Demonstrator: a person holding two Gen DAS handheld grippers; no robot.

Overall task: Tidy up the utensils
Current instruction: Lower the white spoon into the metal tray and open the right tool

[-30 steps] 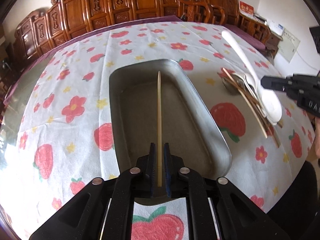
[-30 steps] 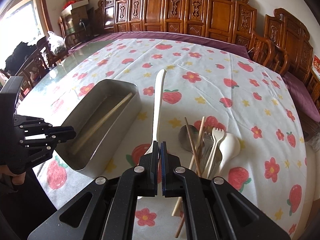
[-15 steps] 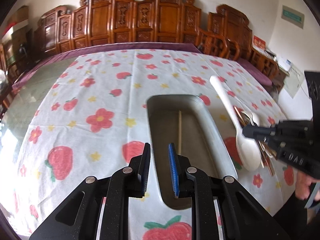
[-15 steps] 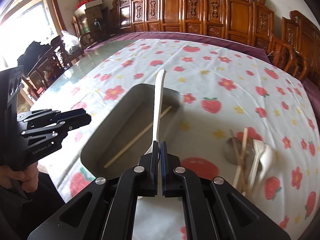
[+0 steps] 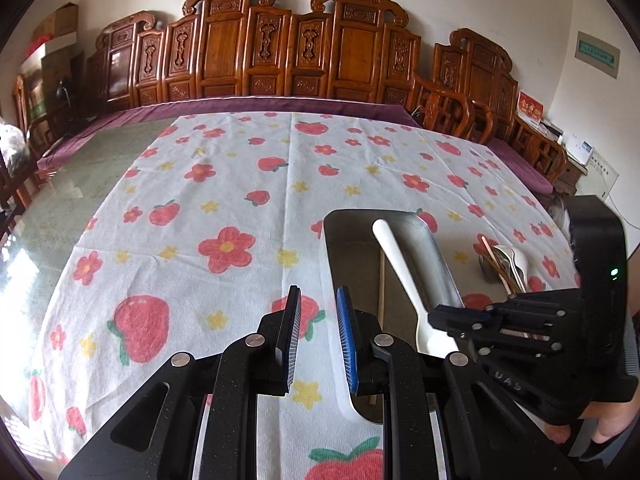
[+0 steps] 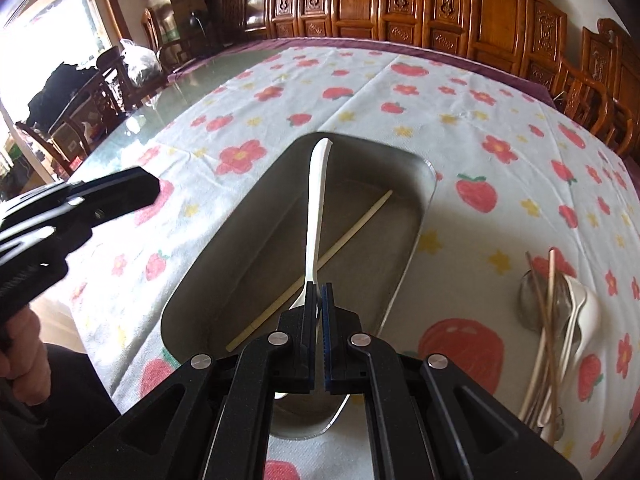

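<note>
The right tool [image 6: 319,304] is clamped on a white plastic spoon [image 6: 316,208] held over the steel tray [image 6: 404,264], above a chopstick [image 6: 320,260]; the left tool [image 5: 318,340], parted and empty, hangs beside the tray; next, lower and release; a utensil pile [image 6: 560,320] waits on the surface.

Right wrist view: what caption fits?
Right gripper holds a white spoon over a metal tray containing one chopstick.

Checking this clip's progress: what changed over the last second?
The left gripper let go of the chopstick, now lying in the metal tray, and drew aside. The right gripper carried the white spoon over the tray. The utensil pile stayed put.
</note>
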